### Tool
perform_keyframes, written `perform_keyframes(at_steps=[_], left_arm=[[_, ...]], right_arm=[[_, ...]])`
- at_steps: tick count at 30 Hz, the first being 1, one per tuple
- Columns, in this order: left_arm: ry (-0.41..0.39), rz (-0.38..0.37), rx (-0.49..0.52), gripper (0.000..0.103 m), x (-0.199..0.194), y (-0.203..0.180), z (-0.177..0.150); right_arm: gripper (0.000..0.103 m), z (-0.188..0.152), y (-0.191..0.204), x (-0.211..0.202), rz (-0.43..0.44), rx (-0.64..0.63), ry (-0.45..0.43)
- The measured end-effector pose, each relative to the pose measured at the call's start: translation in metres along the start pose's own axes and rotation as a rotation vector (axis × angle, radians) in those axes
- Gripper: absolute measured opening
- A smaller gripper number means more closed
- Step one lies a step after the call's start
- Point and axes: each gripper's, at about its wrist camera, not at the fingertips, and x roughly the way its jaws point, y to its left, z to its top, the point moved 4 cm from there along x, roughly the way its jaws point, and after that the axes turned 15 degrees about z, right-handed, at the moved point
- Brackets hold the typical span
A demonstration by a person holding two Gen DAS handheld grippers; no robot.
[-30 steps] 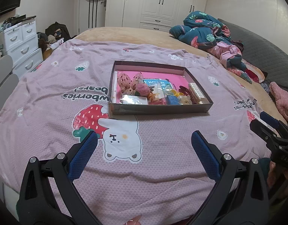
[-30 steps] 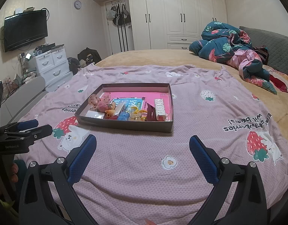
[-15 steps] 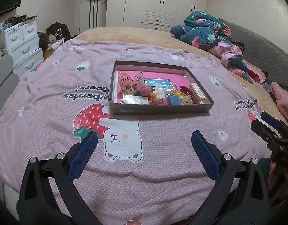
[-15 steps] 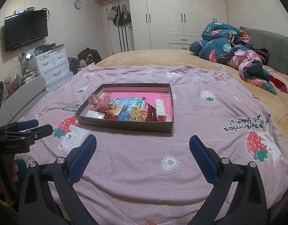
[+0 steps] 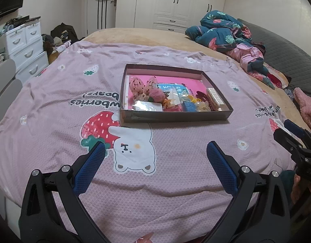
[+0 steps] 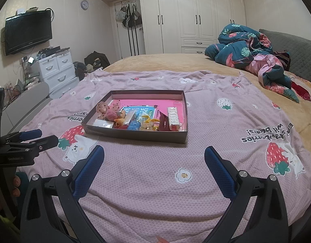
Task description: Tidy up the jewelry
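A shallow brown box [image 5: 175, 117] with a pink floor sits on the bed; it also shows in the right wrist view [image 6: 135, 134]. It holds hair clips and accessories: a pink fluffy piece [image 5: 156, 94], a dark red claw clip [image 6: 163, 122], a white comb-like clip [image 6: 173, 117], a blue item [image 5: 189, 107] and a small clear packet [image 5: 149, 107]. My left gripper [image 5: 155, 151] is open and empty, well short of the box. My right gripper [image 6: 154, 156] is open and empty, also short of the box.
A pink strawberry-and-bear sheet [image 5: 54, 105] covers the bed. A bundle of teal and pink bedding [image 6: 248, 48] lies at the far right. White drawers [image 6: 56, 68] stand left of the bed, wardrobes [image 6: 191, 16] behind it.
Both grippers have crept slightly toward the box; both stay open and empty. Nothing in the box has moved.
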Motion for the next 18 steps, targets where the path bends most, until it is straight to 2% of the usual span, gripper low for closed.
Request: perform_keyframes(at_steps=[18], left_arm=[[0.015,0.046,-0.023,0.094,0.006,0.01,-0.003]], right_arm=[[0.099,0.004,-0.004,-0.001,-0.022,0.008,-0.006]])
